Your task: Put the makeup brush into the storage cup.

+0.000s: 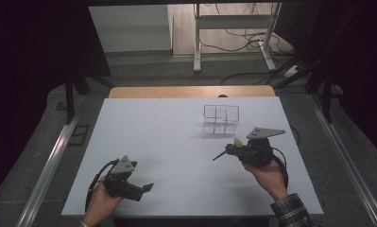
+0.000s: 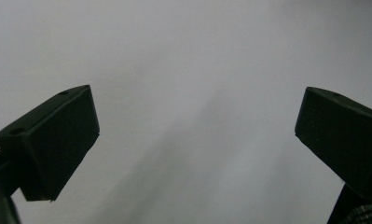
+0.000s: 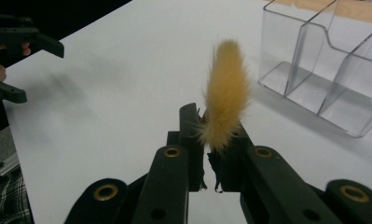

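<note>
Right gripper (image 3: 207, 140): jaws drawn close together and clamped on a tan, fluffy tuft of fur-like fibre (image 3: 225, 95). The tuft rises upright from between the jaw tips; its base is pinched, its upper part free. In the high view the same gripper (image 1: 224, 153) is held in the person's right hand (image 1: 266, 172) above the white flat table top (image 1: 167, 142), and the tuft (image 1: 237, 141) shows as a small pale spot at its front end, beside a thin dark piece that juts out from the gripper — its nature cannot be told.

Ahead of the right gripper and to its right stands a clear plastic organiser box with inner dividers (image 3: 328, 65), upright on the table, near the tuft but apart from it. In the high view the box (image 1: 221, 119) sits just beyond the gripper.

Left gripper (image 2: 197, 140): jaws spread wide, with bare white table surface between them — nothing held. In the high view it (image 1: 146, 188) is held low in the left hand (image 1: 101, 201), well apart from the right gripper and the box.
</note>
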`<state>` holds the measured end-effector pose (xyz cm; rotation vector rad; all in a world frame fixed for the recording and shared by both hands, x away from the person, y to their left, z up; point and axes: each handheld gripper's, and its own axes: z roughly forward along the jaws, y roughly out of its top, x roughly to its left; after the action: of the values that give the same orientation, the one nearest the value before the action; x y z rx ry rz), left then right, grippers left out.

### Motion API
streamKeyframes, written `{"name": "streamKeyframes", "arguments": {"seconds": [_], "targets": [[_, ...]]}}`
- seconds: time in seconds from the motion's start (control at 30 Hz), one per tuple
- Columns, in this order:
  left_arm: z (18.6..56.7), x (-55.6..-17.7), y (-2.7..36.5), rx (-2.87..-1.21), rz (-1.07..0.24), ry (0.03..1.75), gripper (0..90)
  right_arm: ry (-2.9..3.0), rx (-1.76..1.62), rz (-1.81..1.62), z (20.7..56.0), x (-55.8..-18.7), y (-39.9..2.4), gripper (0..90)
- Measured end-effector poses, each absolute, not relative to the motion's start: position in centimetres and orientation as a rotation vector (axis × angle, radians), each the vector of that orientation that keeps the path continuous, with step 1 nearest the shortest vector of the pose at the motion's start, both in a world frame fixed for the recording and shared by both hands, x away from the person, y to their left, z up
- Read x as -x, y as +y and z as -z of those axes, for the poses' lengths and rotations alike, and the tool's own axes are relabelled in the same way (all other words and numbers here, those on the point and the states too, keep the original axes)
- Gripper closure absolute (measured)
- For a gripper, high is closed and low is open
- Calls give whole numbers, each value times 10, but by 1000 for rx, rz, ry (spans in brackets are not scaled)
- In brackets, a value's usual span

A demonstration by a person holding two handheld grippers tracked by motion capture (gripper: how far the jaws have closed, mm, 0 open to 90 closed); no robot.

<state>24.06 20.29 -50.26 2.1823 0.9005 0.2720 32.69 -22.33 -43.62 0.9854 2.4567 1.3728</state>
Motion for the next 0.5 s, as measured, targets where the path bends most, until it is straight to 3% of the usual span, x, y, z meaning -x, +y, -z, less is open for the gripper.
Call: {"name": "streamKeyframes", "arguments": {"seconds": [0.5], "targets": [[503,-236,209,-2166,-253,913,2,2440,-1007,-1358,426,-342,-233,837]]}}
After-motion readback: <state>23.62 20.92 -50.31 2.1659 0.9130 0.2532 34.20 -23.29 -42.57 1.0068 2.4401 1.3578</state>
